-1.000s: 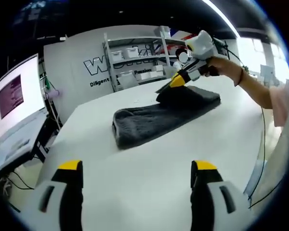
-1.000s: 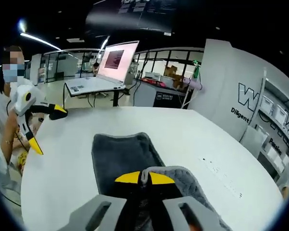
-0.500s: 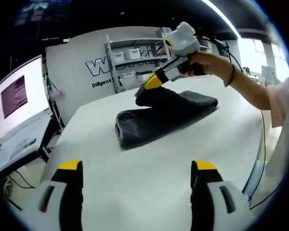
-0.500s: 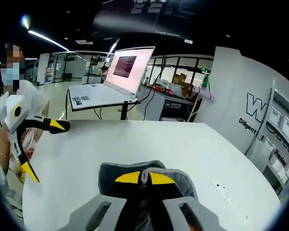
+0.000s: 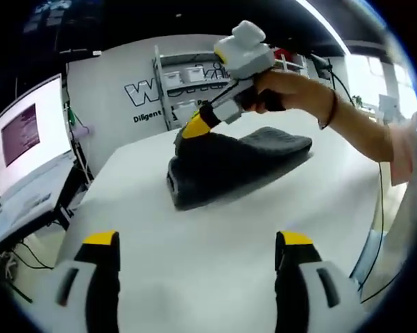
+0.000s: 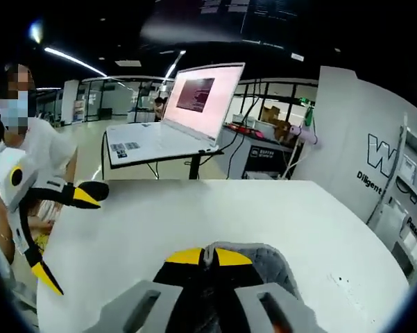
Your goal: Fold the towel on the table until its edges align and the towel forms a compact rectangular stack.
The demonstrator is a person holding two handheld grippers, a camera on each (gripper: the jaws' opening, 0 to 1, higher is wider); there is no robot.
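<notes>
Now the right claw (image 6: 208,257) is pinching a towel (image 5: 225,165) edge between closed jaws, holding it over the folded towel lying on the white tabletop (image 5: 215,250), while the left claw (image 5: 198,239) is hovering apart, jaws spread and empty

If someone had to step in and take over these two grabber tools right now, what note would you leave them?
Right gripper: shut on an edge of the dark grey towel, lifted and held over the towel's other end.
Left gripper: open, holding nothing, above the white table, short of the towel.
Towel: on the table, already folded into a long band; this fold is mid-way, not laid down.
Left to do: lay the held edge down so it lines up with the end below, release, then check for a compact rectangle.
</notes>
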